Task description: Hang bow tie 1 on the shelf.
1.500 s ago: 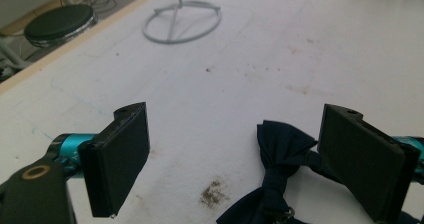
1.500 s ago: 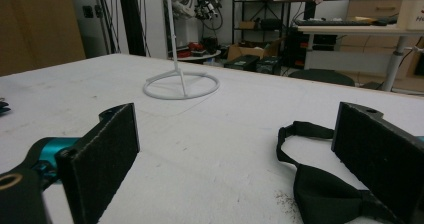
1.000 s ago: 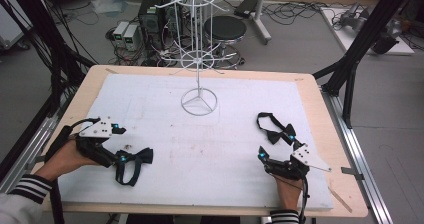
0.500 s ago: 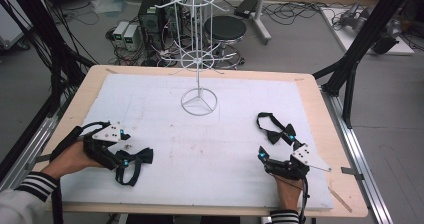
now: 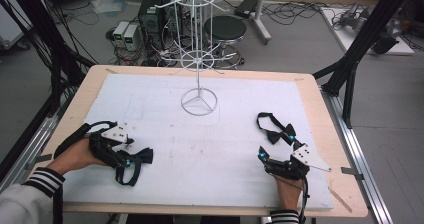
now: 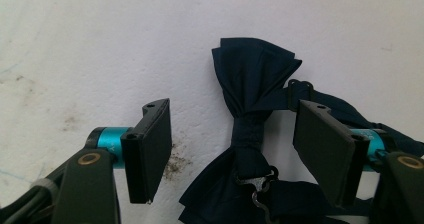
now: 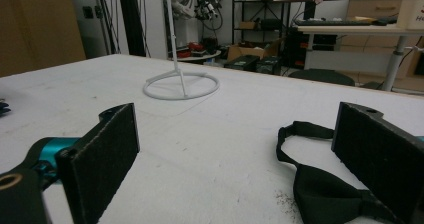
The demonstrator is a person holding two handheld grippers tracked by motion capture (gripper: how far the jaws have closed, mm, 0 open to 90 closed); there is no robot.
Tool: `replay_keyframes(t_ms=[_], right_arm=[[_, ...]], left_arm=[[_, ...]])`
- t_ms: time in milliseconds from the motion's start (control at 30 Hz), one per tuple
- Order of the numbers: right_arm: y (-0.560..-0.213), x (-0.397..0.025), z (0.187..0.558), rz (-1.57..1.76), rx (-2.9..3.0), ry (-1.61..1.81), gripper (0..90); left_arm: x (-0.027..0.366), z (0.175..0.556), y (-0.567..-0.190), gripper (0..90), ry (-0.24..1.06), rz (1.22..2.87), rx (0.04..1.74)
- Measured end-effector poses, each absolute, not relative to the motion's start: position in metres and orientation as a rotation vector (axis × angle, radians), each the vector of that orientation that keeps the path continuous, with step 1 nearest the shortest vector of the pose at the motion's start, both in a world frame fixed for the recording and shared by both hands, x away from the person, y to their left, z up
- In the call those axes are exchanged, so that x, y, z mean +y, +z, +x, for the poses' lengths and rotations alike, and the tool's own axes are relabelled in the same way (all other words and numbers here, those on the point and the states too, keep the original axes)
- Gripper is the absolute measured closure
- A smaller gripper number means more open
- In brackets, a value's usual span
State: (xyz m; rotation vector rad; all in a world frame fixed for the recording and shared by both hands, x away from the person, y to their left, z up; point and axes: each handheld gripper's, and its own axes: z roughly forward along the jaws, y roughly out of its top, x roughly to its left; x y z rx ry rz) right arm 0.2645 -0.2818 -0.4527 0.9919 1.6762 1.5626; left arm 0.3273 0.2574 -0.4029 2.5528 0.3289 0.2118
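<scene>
No readable writing is on the things here. On the white surface (image 5: 210,149) the left claw (image 6: 232,154) stands wide open around a dark blue bow tie (image 6: 250,134), whose knot lies between the pads. The right claw (image 7: 240,149) is also wide open, just beside a black bow tie (image 7: 320,184). The high view shows a white wire rack (image 5: 198,59) standing at the far middle.

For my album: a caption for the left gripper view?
Open tongs straddle a navy bow tie lying on the white table cover.
</scene>
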Motion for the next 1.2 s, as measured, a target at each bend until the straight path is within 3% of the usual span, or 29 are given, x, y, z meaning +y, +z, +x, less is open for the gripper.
replay_keyframes(t_ms=[700,900,1067,1200], right_arm=[[-0.453,-0.282,0.265,0.985,1.673,1.562,4.3],[-0.453,-0.282,0.265,0.985,1.672,1.563,4.3],[-0.453,-0.282,0.265,0.987,1.672,1.564,4.3],[-0.453,-0.283,0.265,0.987,1.673,1.564,4.3]], left_arm=[[0.252,0.33,-0.414,53.0,0.139,2.655,0.271],[0.251,0.33,-0.415,61.4,0.108,2.667,0.264],[0.252,0.329,-0.414,74.9,0.067,2.661,0.252],[0.253,0.329,-0.415,75.5,0.067,2.65,0.264]])
